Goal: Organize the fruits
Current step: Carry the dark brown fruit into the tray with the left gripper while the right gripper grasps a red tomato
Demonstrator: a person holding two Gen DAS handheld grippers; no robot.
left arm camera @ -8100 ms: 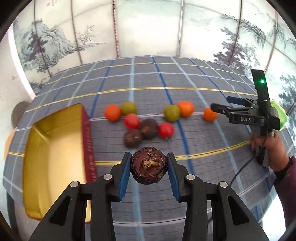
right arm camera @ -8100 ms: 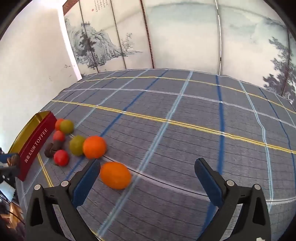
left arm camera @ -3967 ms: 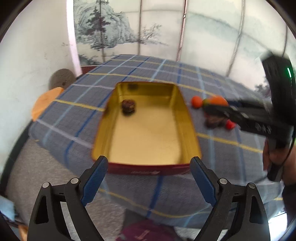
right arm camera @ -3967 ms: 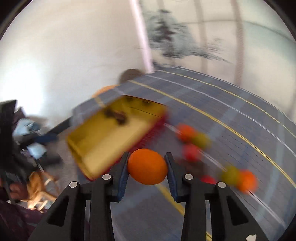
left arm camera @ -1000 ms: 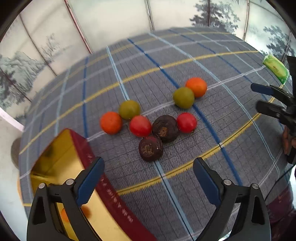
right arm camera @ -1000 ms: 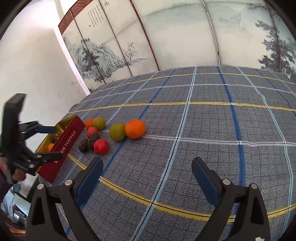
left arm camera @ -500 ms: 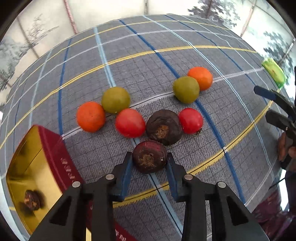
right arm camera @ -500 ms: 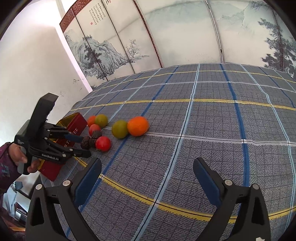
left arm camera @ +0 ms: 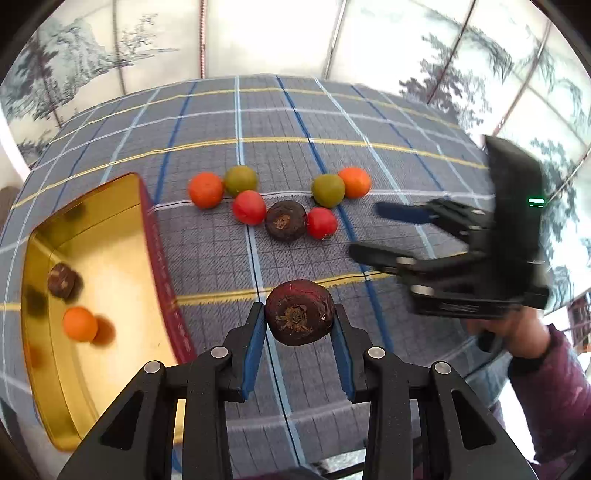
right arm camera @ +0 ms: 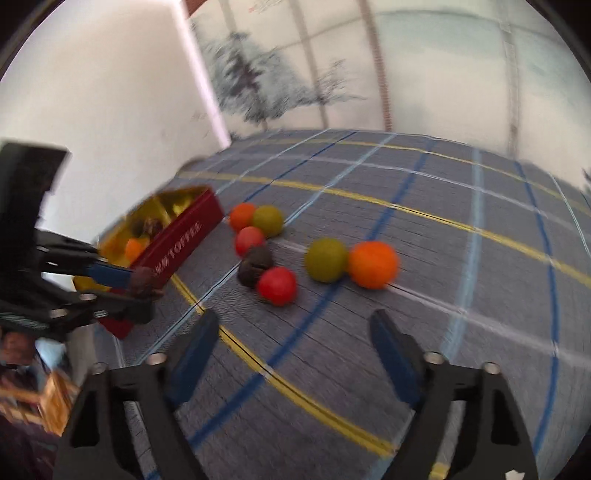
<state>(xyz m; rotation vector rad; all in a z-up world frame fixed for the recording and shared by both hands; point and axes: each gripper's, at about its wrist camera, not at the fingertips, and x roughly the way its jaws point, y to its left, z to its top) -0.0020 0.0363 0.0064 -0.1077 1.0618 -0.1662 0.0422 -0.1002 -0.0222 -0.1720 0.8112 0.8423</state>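
My left gripper [left arm camera: 298,325] is shut on a dark purple fruit [left arm camera: 299,316] and holds it above the cloth, right of the gold tin [left arm camera: 110,288]. The tin holds a dark fruit [left arm camera: 62,280] and an orange fruit [left arm camera: 79,324]. Several fruits lie on the cloth: two orange [left arm camera: 205,189], two green [left arm camera: 328,190], two red [left arm camera: 249,207] and one dark [left arm camera: 286,220]. My right gripper [right arm camera: 293,343] is open and empty, hovering just before the red fruit [right arm camera: 277,285]; it also shows in the left wrist view [left arm camera: 373,232].
The table wears a grey plaid cloth [left arm camera: 258,125]. The tin's red side [right arm camera: 177,251] reads TOFFEE. Painted screen panels [left arm camera: 258,33] stand behind the table. The table's near edge runs under my left gripper.
My left gripper has lifted the dark fruit off the cloth and drawn back from the pile. My right gripper has swung left toward the fruits.
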